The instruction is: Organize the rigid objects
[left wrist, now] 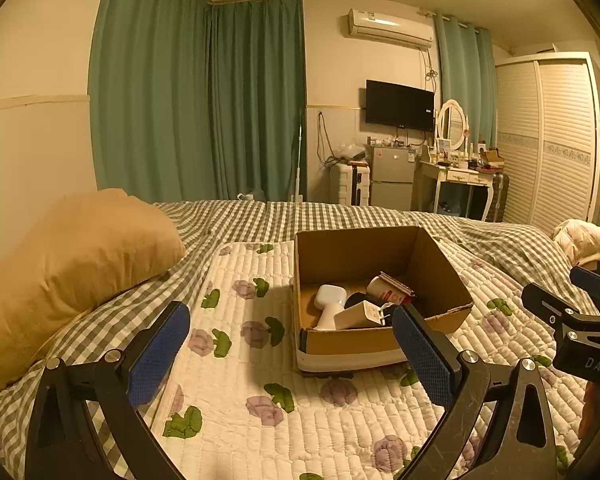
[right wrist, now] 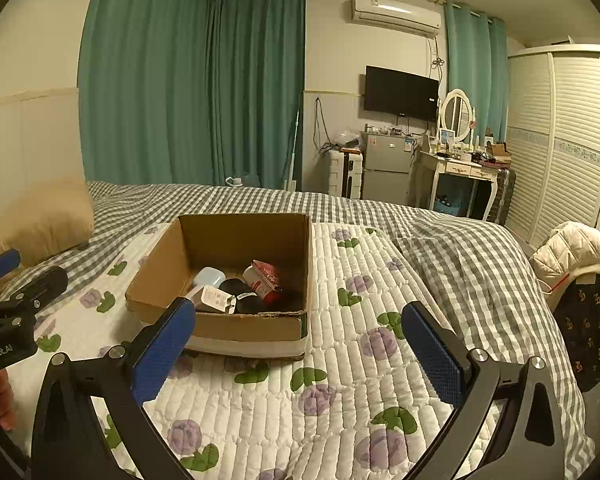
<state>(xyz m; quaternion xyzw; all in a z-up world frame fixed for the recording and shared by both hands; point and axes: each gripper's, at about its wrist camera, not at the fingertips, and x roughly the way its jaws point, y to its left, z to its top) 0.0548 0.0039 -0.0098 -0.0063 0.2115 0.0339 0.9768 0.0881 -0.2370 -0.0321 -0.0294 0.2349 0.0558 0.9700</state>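
Both the left gripper [left wrist: 290, 356] and right gripper [right wrist: 298, 350] hang wide open and empty above the bed's quilt [right wrist: 340, 400], and the things already sit in the cardboard box [right wrist: 236, 326] mid-quilt, so sorting looks nearly done, with next only a check for leftovers.

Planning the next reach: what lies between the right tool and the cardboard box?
Only bare floral quilt. In the right wrist view nothing sits between the open right tool and the cardboard box.
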